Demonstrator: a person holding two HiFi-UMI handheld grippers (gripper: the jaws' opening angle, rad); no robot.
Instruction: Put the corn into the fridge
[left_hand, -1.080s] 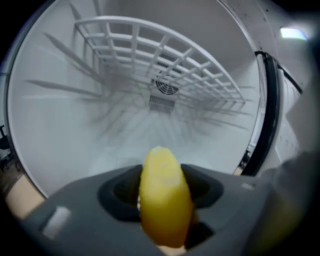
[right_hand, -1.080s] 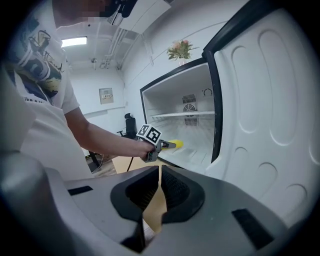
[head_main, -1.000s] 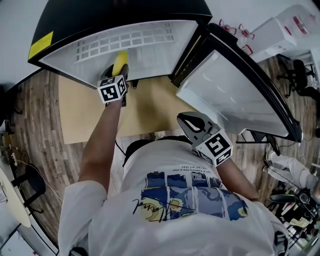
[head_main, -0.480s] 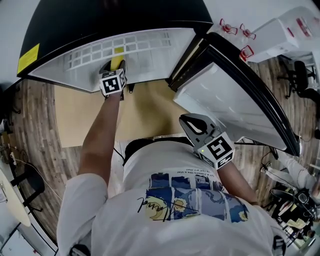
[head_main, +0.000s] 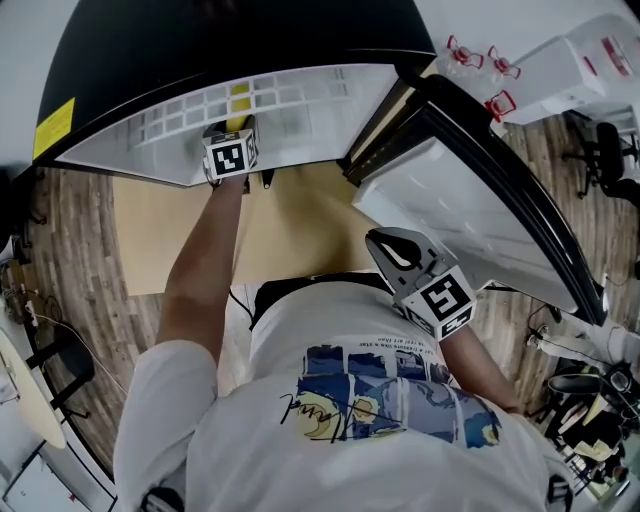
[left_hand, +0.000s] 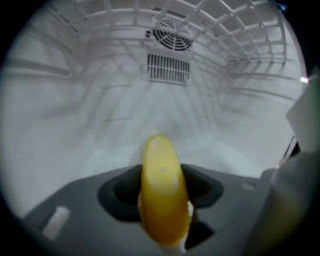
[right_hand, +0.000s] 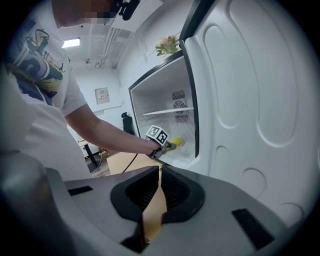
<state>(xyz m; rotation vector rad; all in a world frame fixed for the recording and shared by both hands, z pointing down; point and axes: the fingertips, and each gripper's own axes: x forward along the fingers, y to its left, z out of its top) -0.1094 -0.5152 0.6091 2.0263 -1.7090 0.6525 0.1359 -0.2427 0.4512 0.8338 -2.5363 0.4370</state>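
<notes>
The yellow corn (left_hand: 161, 200) sticks out forward from between the jaws of my left gripper (left_hand: 161, 187), which is shut on it. This gripper is inside the open fridge (head_main: 200, 40), with the corn over the white floor of the compartment (left_hand: 90, 140). In the head view the left gripper (head_main: 232, 150) sits at the fridge's mouth, with the corn (head_main: 240, 92) showing through the wire shelf. From the right gripper view, the corn (right_hand: 178, 142) points into the compartment. My right gripper (right_hand: 159, 192) is shut with nothing in it, next to the open door (right_hand: 250, 100).
A fan vent (left_hand: 170, 37) is on the fridge's back wall, under a wire shelf (left_hand: 240, 45). The door (head_main: 470, 190) swings out to the right. A tan mat (head_main: 290, 220) covers the wooden floor. Flowers (right_hand: 167, 46) stand on top of the fridge.
My left gripper has carried the corn deeper into the fridge and a little lower. The right gripper has stayed close to the door, shut.
</notes>
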